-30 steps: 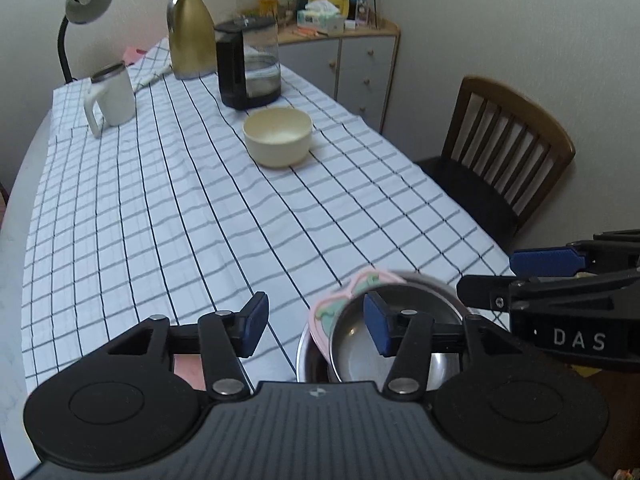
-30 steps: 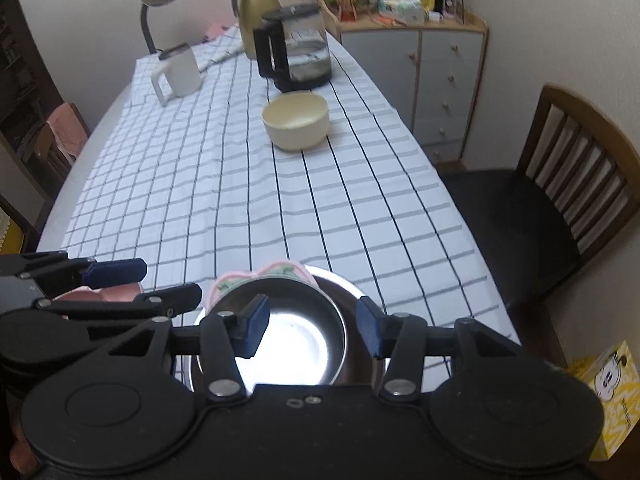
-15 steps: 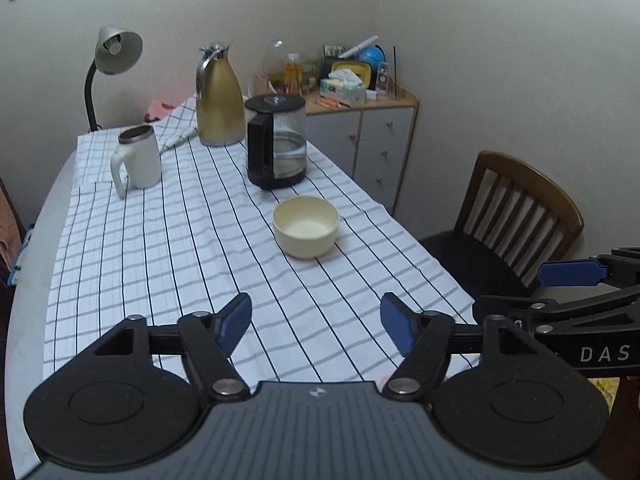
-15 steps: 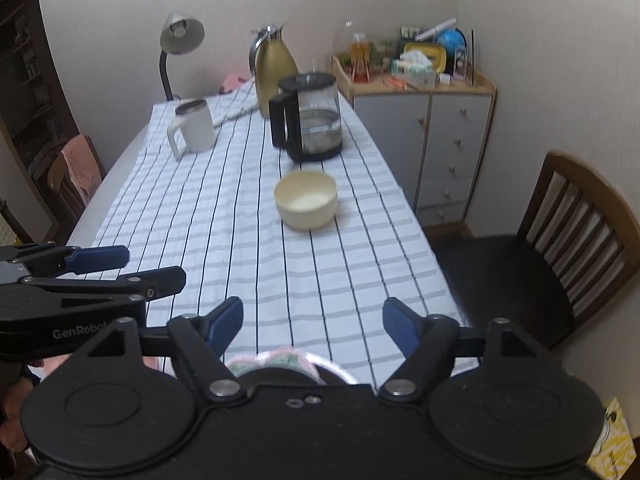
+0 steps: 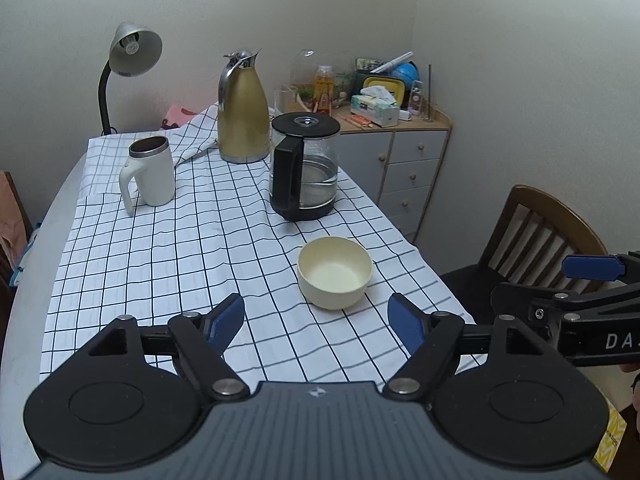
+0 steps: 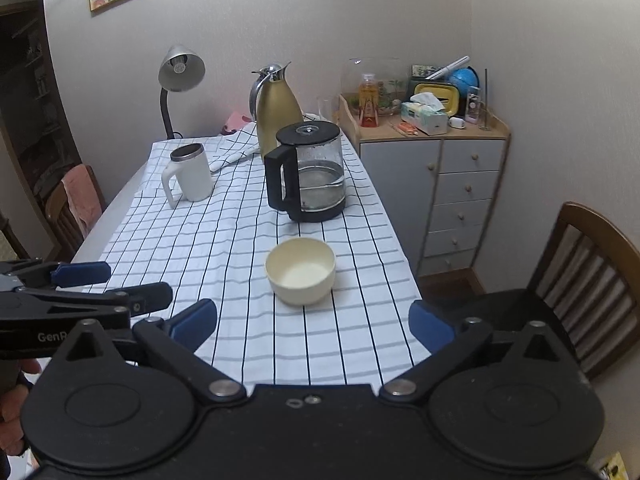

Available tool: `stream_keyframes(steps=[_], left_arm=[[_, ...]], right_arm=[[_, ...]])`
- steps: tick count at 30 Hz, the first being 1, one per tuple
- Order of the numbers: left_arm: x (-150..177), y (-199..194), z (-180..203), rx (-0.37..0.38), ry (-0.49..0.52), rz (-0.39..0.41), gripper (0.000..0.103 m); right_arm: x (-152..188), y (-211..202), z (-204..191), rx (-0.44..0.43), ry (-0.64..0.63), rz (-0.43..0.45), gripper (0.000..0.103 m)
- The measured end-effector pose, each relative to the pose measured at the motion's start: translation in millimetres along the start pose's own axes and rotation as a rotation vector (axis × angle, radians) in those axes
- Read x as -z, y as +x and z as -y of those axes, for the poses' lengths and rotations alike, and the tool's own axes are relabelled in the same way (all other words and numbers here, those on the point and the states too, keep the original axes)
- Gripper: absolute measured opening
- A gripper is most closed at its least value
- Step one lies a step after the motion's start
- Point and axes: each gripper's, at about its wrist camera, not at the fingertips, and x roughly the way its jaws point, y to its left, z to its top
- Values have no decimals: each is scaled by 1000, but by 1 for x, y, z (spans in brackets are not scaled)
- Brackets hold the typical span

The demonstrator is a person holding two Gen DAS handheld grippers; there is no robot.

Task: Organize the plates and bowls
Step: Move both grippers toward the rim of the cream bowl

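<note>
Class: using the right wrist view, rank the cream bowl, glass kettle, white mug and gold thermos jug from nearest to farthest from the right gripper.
1. Cream bowl, centre, just ahead.
2. Glass kettle, behind the bowl.
3. White mug, left.
4. Gold thermos jug, far end.

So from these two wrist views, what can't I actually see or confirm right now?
- Near table edge: hidden in both views behind the left gripper and the right gripper, both open and empty; anything below them is unseen.
- Round cream bowl: outer far side hidden by its own rim.
- Clutter on the grey drawer cabinet: labels too small to read.
- Brown wooden chair: cut off at the right edge, left view.
</note>
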Motion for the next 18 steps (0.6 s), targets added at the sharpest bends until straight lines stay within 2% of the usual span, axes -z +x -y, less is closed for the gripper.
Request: stream_keyframes(steps=[8, 18], left_arm=[[-23, 73, -6, -58, -30, -89, 78], [-41, 162, -10, -91, -60, -218, 78]], right_arm=[[-24, 72, 28, 22, 25, -61, 103], [-45, 159, 45, 4, 4, -166, 102]])
